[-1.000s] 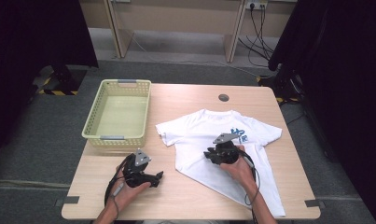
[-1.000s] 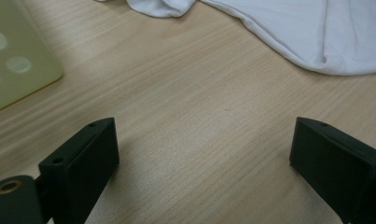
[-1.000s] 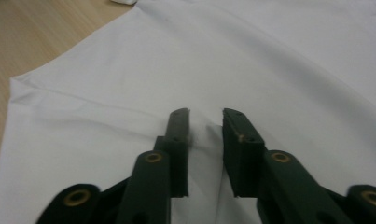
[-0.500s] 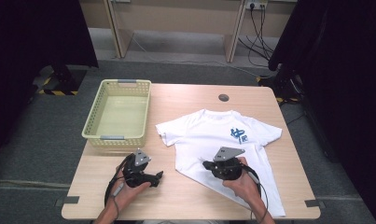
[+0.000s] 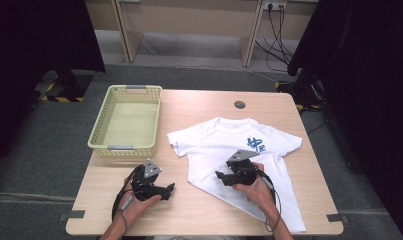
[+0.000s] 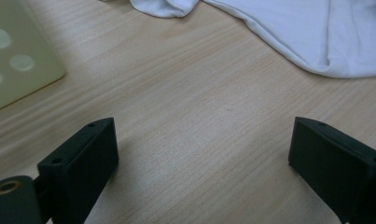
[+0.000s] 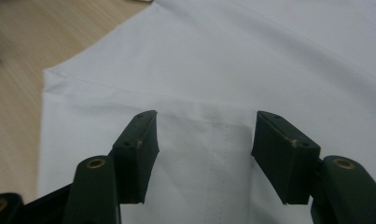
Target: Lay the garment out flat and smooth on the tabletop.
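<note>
Yellow basket (image 5: 125, 125) left of white T-shirt (image 5: 229, 145) — wooden table (image 5: 199, 205) between.

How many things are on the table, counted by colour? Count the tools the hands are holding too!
White: 1, the T-shirt
Pale yellow: 1, the basket
Black: 2, the left tool and the right tool
Total: 4
</note>
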Motion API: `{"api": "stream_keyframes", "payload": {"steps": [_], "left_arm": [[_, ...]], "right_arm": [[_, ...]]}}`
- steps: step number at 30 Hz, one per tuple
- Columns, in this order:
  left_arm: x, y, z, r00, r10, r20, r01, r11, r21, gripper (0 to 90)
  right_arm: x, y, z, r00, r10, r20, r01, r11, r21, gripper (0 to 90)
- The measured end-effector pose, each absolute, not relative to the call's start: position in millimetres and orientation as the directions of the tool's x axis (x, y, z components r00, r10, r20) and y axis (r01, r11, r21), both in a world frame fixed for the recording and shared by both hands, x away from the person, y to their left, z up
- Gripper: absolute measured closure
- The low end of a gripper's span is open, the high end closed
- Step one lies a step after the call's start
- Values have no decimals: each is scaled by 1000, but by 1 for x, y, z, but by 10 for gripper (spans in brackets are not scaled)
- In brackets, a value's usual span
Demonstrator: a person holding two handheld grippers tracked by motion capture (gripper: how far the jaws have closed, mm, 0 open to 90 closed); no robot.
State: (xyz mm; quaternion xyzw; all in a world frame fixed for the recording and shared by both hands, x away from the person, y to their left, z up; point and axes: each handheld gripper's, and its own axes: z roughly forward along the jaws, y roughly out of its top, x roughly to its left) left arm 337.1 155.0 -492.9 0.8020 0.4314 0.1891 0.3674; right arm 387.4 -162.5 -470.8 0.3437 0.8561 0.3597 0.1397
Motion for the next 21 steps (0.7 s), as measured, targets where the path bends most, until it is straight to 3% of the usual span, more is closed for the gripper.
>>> {"api": "stream_keyframes", "payload": {"steps": [3, 5, 9, 11, 21], "left_arm": [[337, 155, -493, 554, 832, -12, 553, -358, 752, 72], [337, 155, -493, 554, 832, -12, 553, -358, 752, 72], [337, 155, -493, 553, 833, -11, 553, -357, 752, 71], [337, 155, -493, 553, 833, -11, 554, -358, 752, 70], [337, 155, -493, 553, 833, -11, 554, -358, 752, 70]], "right_arm": [[392, -159, -475, -720, 694, -12, 488, 519, 702, 426], [391, -157, -476, -740, 672, -20, 467, 534, 705, 512], [388, -156, -475, -781, 624, -30, 419, 559, 716, 773], [386, -156, -475, -796, 605, -20, 406, 559, 723, 841], [341, -150, -462, -854, 520, 8, 338, 543, 768, 857]]}}
